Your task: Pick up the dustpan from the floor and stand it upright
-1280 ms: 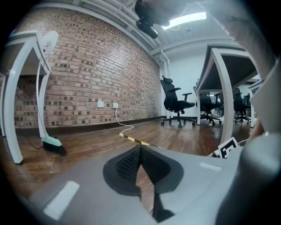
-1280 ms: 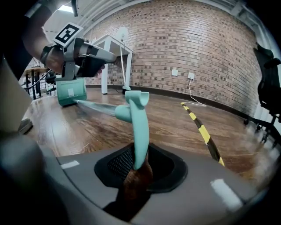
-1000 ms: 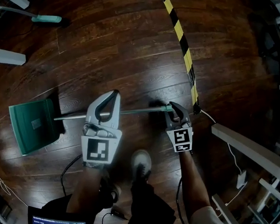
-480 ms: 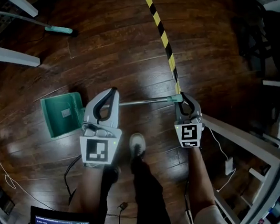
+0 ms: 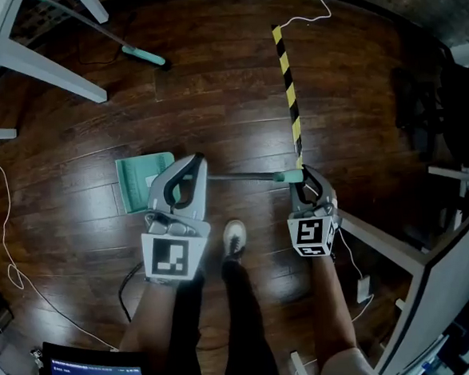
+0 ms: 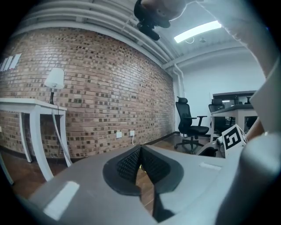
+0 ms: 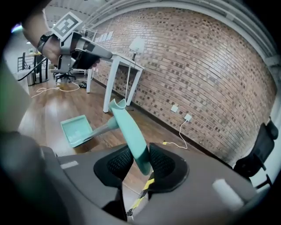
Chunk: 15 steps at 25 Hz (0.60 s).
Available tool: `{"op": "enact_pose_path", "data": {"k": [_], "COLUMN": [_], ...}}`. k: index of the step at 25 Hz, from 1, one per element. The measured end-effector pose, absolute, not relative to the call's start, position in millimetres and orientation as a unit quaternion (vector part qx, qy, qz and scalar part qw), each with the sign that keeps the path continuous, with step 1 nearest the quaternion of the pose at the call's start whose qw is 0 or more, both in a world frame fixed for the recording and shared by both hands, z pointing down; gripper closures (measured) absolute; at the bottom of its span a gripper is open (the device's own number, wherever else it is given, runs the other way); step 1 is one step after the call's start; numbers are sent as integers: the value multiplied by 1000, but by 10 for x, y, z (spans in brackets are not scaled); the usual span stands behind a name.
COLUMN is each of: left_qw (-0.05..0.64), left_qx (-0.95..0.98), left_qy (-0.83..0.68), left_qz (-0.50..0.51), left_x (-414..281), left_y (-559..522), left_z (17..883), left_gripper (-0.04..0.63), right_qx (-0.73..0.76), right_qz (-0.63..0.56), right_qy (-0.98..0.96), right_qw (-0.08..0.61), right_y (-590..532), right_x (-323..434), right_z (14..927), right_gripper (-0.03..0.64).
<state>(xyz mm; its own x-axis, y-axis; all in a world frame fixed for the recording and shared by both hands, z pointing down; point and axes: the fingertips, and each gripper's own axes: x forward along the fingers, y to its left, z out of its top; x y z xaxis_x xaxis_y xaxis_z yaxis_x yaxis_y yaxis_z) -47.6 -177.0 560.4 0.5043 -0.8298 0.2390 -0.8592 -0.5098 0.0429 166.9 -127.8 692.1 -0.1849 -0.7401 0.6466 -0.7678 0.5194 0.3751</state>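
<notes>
Both jaws of my right gripper (image 7: 141,163) grip the dustpan (image 5: 144,179) by its teal handle (image 7: 131,132), though they have just been opening slightly; its pole (image 5: 242,176) slopes leftward down to the scoop (image 7: 77,131) near the floor, under my closed, empty left gripper (image 6: 140,165)

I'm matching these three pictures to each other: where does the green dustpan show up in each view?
Head view: dustpan just left of centre, handle running right.
Left gripper view: not in it.
Right gripper view: pan at left, handle grip between the right gripper's jaws, which have just been opening.
Shared landmark: white table, upper left in head view, left in left gripper view, upper middle in right gripper view.
</notes>
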Motion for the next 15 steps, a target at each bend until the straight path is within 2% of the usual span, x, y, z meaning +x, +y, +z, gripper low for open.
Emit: {"op": "enact_pose_path", "data": {"k": [8, 15], "left_qw": [62, 53], "left_qx": [851, 838], "left_qy": [-516, -539], "left_qz": [77, 61], "left_x": [-996, -1393], "left_y": [-1903, -1898], "left_z": [4785, 4216], "left_gripper": [600, 600], "right_qx": [432, 349], "right_qz": [3, 31], "right_qy": [-787, -829], "right_qw": [441, 436], "right_y": [-1266, -1015], "right_x": [756, -35], "right_z": [6373, 5988], "right_gripper": [473, 436]}}
